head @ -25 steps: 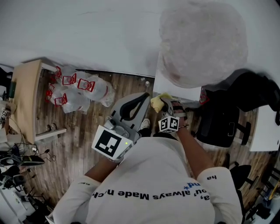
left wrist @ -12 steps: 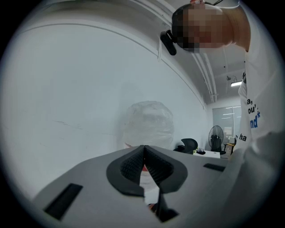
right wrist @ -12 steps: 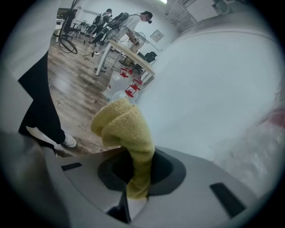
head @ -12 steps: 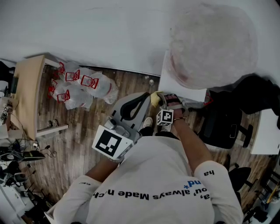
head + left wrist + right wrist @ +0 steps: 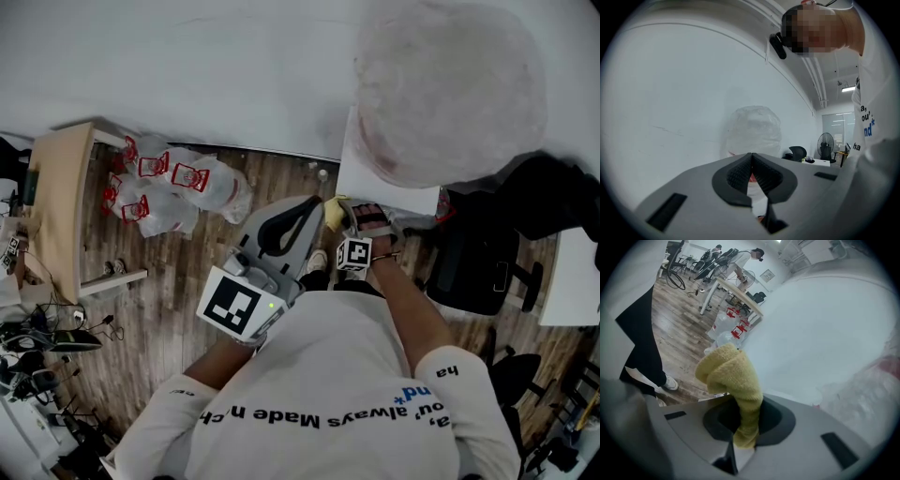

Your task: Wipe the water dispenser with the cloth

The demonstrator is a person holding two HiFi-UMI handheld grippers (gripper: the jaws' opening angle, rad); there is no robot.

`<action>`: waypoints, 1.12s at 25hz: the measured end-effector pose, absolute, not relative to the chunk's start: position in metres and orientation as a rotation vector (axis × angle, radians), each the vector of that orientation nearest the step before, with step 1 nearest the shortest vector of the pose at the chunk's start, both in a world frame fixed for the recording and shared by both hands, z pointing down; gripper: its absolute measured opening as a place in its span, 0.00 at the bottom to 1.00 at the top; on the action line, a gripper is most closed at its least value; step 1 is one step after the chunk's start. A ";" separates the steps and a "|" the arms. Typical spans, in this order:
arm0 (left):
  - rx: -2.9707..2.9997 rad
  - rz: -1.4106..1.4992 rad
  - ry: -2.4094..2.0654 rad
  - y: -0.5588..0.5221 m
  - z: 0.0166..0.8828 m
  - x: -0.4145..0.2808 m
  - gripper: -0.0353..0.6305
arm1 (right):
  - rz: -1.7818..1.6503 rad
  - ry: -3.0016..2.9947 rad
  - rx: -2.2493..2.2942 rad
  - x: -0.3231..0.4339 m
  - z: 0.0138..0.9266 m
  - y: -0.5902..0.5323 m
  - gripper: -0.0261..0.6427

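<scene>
- Your right hand-held gripper (image 5: 343,217) is clamped on the soft yellow terry cloth (image 5: 733,380), whose free end sticks out past the jaws.
- The tall white water dispenser (image 5: 394,197) stands upright just ahead of this hand-held gripper and slightly to its right. I cannot tell if the cloth touches it.
- Your left hand-held gripper (image 5: 751,161) has its jaws together on nothing. It is farther from the dispenser, so I think the right one should wipe.

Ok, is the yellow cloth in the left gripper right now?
No, the yellow cloth is pinched in the right gripper, while the left gripper has its jaws together on nothing.
</scene>
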State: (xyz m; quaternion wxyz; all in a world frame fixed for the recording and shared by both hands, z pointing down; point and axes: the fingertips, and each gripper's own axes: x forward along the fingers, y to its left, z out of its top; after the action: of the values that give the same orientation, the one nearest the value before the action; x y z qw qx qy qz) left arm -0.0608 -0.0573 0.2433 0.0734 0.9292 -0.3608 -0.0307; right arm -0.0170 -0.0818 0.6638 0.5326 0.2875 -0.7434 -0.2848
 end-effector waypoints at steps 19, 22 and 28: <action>2.831 -0.092 -0.969 -0.051 0.242 -0.017 0.08 | -0.541 -1.710 0.791 0.078 0.673 -0.062 0.13; 2.835 -0.088 -0.955 -0.050 0.242 -0.012 0.08 | -0.524 -1.699 0.803 0.092 0.673 -0.058 0.13; 2.850 -0.092 -0.923 -0.044 0.240 -0.001 0.08 | -0.512 -1.659 0.819 0.124 0.670 -0.049 0.12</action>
State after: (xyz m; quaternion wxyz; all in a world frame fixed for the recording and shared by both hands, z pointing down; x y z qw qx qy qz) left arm -0.0014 -0.0442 0.2400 0.0724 0.9484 -0.3071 -0.0305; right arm 0.1236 -0.0488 0.6700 0.5734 0.3496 -0.7080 -0.2185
